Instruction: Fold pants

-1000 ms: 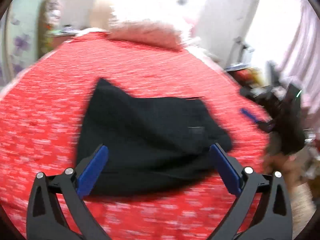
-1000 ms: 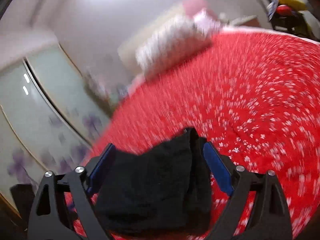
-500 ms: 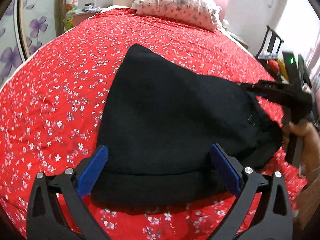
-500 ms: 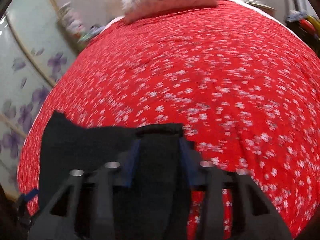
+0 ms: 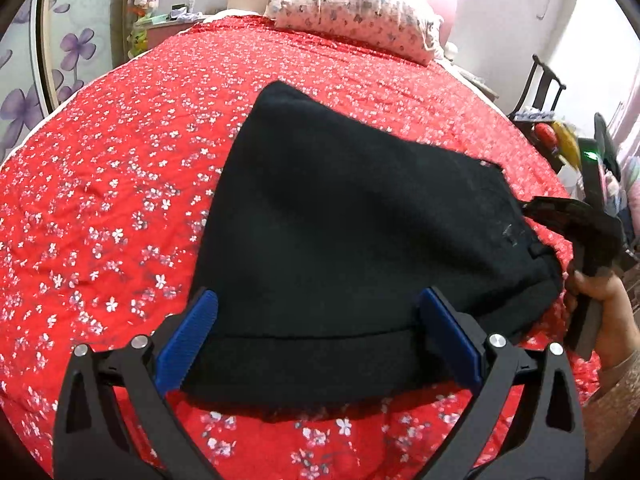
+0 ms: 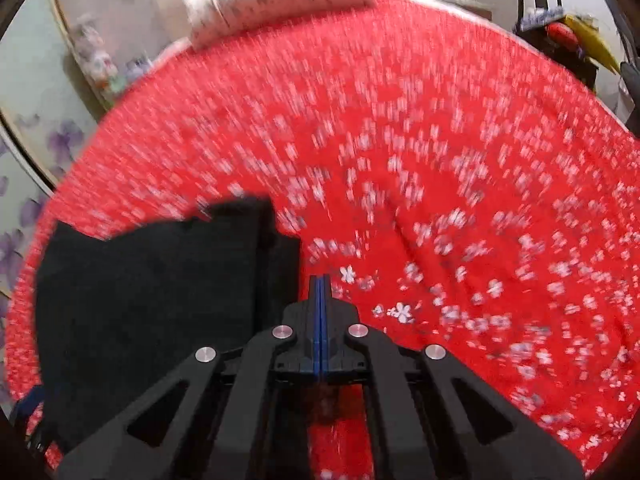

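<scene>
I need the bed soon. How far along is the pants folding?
Done: the black pants lie folded into a compact stack on the red bedspread. In hand: nothing; the left gripper is open over the near edge, and the right gripper is shut empty beside them. Left: perhaps a final tidy.

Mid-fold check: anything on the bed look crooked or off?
The black pants lie skewed on the red bedspread: one corner juts toward the pillow and the far edge slants, so the layers don't line up. Near the right gripper the fabric bunches. Nothing looks torn or spilled.
</scene>
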Demonstrator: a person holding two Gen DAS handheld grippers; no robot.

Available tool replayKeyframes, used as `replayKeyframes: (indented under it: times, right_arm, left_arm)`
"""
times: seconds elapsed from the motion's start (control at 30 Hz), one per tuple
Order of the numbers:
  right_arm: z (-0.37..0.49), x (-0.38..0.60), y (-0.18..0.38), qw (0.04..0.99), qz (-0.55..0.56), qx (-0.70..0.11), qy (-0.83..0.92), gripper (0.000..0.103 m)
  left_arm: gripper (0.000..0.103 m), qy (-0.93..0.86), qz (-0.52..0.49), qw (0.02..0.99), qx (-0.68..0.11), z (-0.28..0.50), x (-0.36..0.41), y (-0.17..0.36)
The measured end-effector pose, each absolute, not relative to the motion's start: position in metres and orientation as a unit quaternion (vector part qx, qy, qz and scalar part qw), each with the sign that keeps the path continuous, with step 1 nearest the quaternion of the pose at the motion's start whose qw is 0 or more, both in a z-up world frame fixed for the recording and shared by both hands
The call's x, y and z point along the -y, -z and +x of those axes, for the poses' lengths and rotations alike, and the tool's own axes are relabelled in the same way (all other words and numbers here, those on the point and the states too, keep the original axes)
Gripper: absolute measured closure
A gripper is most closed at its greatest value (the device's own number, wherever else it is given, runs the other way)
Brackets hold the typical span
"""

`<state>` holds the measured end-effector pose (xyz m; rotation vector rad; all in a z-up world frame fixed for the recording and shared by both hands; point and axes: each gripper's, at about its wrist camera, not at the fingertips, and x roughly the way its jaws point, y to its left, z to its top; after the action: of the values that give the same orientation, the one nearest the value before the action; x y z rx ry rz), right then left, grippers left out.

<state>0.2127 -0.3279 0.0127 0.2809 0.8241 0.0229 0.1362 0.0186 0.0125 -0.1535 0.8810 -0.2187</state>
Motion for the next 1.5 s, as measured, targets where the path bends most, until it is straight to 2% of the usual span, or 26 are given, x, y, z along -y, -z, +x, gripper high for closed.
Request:
replayKeyframes:
  times: [0.07, 0.1, 0.13, 0.17, 0.2, 0.27, 0.3, 0.33, 0.6, 0.63, 0.67, 0.73, 0.77, 0.8, 0.97, 1.2, 1.33, 1.5]
  right_arm:
    - [0.199, 0.325, -0.034, 0.916, 0.152, -0.369, -0.045, 0.085]
    - [0.196, 0.320, -0.047, 0.922, 0.152, -0.351, -0.066, 0.062]
    - [0.193, 0.314, -0.056, 0.928, 0.145, -0.333, -0.079, 0.033]
    - [0.194, 0.308, -0.063, 0.933, 0.129, -0.324, -0.088, 0.025]
    - [0.201, 0.304, -0.066, 0.934, 0.111, -0.328, -0.085, 0.023]
    - [0.226, 0.300, -0.063, 0.928, 0.087, -0.356, -0.069, 0.029]
    - [0.235, 0.299, -0.058, 0.923, 0.081, -0.370, -0.065, 0.038]
    - [0.245, 0.298, -0.053, 0.918, 0.070, -0.386, -0.055, 0.042]
    - [0.272, 0.299, -0.014, 0.890, 0.042, -0.451, -0.048, 0.043]
    - [0.266, 0.296, -0.012, 0.894, 0.041, -0.441, -0.065, 0.054]
    - [0.263, 0.295, -0.012, 0.894, 0.041, -0.440, -0.074, 0.060]
    - [0.253, 0.288, -0.012, 0.898, 0.003, -0.432, -0.085, 0.063]
    - [0.249, 0.286, -0.012, 0.898, -0.004, -0.431, -0.089, 0.071]
    - [0.243, 0.287, -0.013, 0.902, -0.014, -0.425, -0.082, 0.091]
    - [0.223, 0.290, -0.023, 0.922, -0.021, -0.374, -0.093, 0.093]
    - [0.230, 0.295, -0.008, 0.925, -0.013, -0.378, -0.035, 0.094]
    - [0.230, 0.305, 0.003, 0.919, 0.012, -0.393, 0.002, 0.103]
    - [0.224, 0.318, -0.009, 0.914, 0.042, -0.403, -0.023, 0.102]
  left_arm:
    - [0.002, 0.120, -0.095, 0.900, -0.408, 0.136, -0.022, -0.024]
    - [0.002, 0.125, -0.100, 0.902, -0.401, 0.137, -0.022, -0.029]
    - [0.002, 0.129, -0.101, 0.905, -0.393, 0.138, -0.022, -0.036]
    - [0.002, 0.130, -0.098, 0.908, -0.387, 0.142, -0.021, -0.042]
    - [0.002, 0.131, -0.095, 0.908, -0.386, 0.144, -0.020, -0.047]
    - [0.002, 0.129, -0.093, 0.907, -0.390, 0.148, -0.018, -0.050]
    - [0.002, 0.131, -0.095, 0.905, -0.393, 0.148, -0.018, -0.050]
    - [0.002, 0.133, -0.096, 0.905, -0.394, 0.146, -0.017, -0.049]
    - [0.002, 0.124, -0.078, 0.898, -0.415, 0.146, -0.019, -0.028]
    - [0.002, 0.124, -0.081, 0.897, -0.417, 0.147, -0.021, -0.026]
    - [0.002, 0.123, -0.084, 0.896, -0.418, 0.147, -0.022, -0.025]
    - [0.002, 0.122, -0.089, 0.895, -0.421, 0.149, -0.024, -0.022]
    - [0.002, 0.121, -0.093, 0.893, -0.424, 0.149, -0.025, -0.019]
    - [0.002, 0.122, -0.096, 0.891, -0.426, 0.150, -0.025, -0.018]
    - [0.002, 0.117, -0.097, 0.893, -0.424, 0.150, -0.022, -0.013]
    - [0.002, 0.084, -0.080, 0.901, -0.417, 0.147, -0.027, -0.015]
    - [0.002, 0.070, -0.099, 0.896, -0.427, 0.148, -0.037, -0.010]
    - [0.002, 0.091, -0.125, 0.889, -0.431, 0.154, -0.044, -0.015]
